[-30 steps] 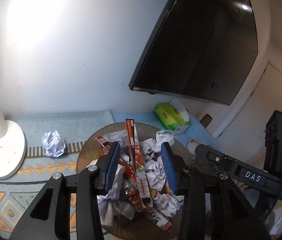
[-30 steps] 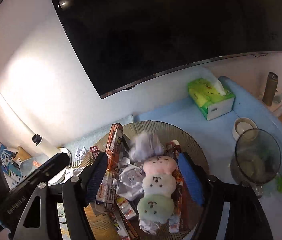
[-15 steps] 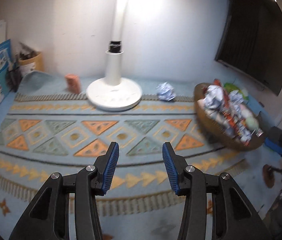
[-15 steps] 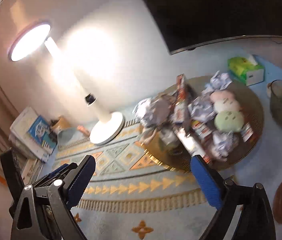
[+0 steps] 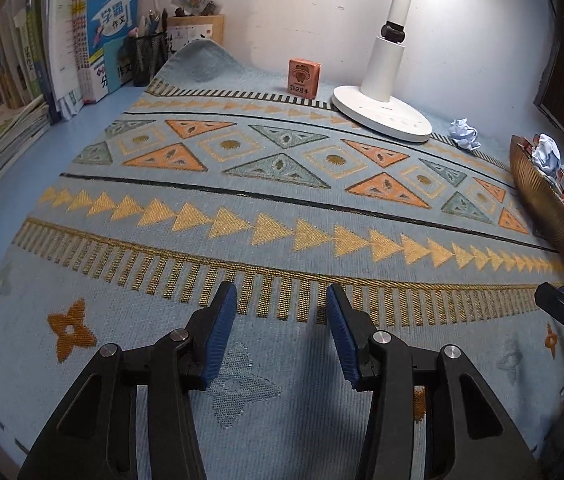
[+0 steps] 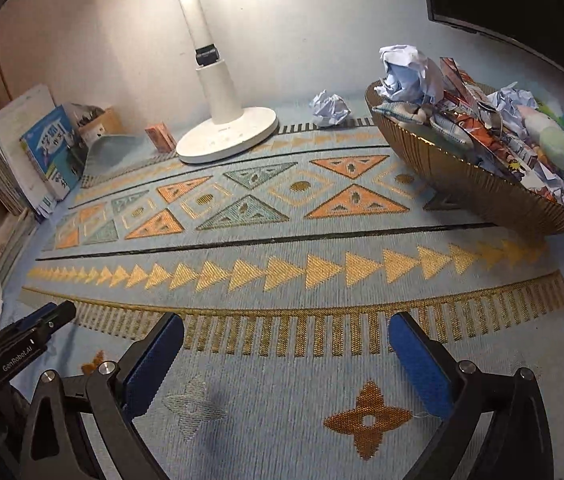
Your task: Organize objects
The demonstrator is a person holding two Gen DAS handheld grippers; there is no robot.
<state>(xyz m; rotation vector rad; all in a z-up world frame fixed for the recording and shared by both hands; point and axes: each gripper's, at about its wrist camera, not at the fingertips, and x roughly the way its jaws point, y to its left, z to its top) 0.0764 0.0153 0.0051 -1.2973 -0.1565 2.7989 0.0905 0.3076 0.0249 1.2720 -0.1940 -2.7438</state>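
Left wrist view: the left gripper (image 5: 278, 312), blue-padded jaws partly apart after just opening a little and nothing between them, hangs over the pale-blue woven mat with orange and gold triangles (image 5: 242, 184) on the desk; a crumpled white paper ball (image 5: 464, 133) lies beside the white lamp base (image 5: 381, 114), and the ribbed golden-brown bowl (image 5: 541, 204) of wrappers sits far right. Right wrist view: the right gripper (image 6: 285, 364), having just spread wide, grips nothing above that mat, with the bowl (image 6: 461, 168) heaped with crumpled paper, wrappers and plush toys, the paper ball (image 6: 329, 108) just left of it.
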